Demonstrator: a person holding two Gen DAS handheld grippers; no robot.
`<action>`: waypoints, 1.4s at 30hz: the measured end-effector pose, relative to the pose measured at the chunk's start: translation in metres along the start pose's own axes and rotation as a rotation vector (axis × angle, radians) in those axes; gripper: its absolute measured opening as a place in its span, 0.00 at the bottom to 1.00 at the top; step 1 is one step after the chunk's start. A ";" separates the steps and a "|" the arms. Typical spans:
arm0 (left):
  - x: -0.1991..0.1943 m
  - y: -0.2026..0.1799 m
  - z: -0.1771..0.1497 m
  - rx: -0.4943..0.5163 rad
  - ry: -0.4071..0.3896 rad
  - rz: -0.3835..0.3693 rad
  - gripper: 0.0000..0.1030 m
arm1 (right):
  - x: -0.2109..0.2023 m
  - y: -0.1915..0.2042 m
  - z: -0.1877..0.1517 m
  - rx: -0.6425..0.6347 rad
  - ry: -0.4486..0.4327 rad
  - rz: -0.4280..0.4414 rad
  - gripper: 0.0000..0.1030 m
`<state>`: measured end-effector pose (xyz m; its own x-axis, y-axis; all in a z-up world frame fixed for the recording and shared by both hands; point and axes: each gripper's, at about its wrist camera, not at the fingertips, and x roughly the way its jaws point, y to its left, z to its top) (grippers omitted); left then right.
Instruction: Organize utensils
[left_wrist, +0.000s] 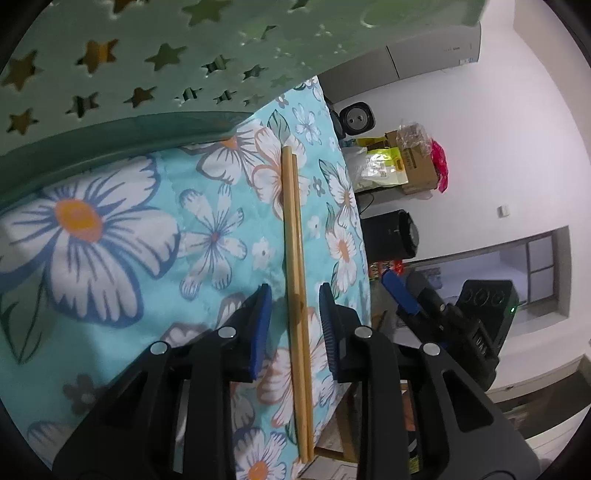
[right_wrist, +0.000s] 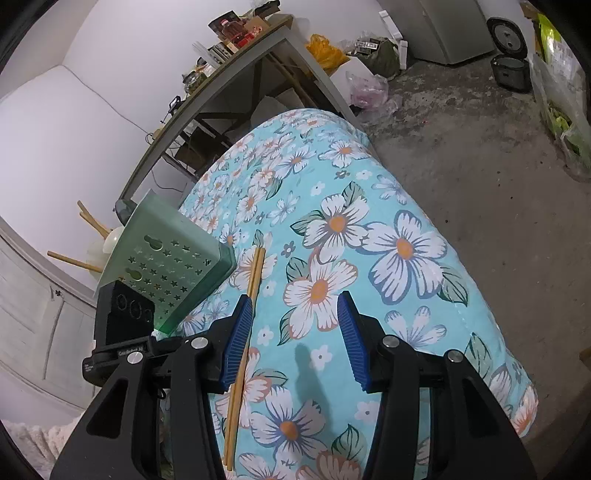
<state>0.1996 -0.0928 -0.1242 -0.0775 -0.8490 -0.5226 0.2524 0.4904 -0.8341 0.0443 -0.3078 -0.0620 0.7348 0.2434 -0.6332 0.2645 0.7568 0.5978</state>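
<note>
Chopsticks (left_wrist: 297, 295) lie paired on the floral surface (left_wrist: 110, 229), long axis 12-to-6 in left wrist view, ends flush. Left claw (left_wrist: 295, 325) straddles them, jaws apart, not touching; close square on both sticks. Right claw (right_wrist: 291, 339) apart, empty. Green holder (right_wrist: 173, 258) at 10 o'clock.

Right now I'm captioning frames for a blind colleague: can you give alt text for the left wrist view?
A pair of wooden chopsticks lies side by side on a floral tablecloth, between the open jaws of the left gripper, whose blue pads do not touch them. A green utensil holder with star-shaped holes fills the top of the view.
</note>
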 end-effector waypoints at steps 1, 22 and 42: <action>0.000 0.000 0.000 -0.002 0.000 -0.003 0.21 | 0.001 0.000 0.000 0.002 0.002 0.002 0.46; 0.010 0.005 0.004 -0.037 -0.016 -0.001 0.05 | 0.000 0.001 -0.002 0.006 0.005 0.005 0.46; -0.037 -0.009 -0.020 0.148 -0.024 0.211 0.06 | 0.015 0.046 -0.009 -0.069 0.062 0.061 0.46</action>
<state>0.1803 -0.0619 -0.1004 0.0148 -0.7361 -0.6767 0.3988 0.6249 -0.6711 0.0622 -0.2644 -0.0485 0.7078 0.3258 -0.6268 0.1751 0.7787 0.6024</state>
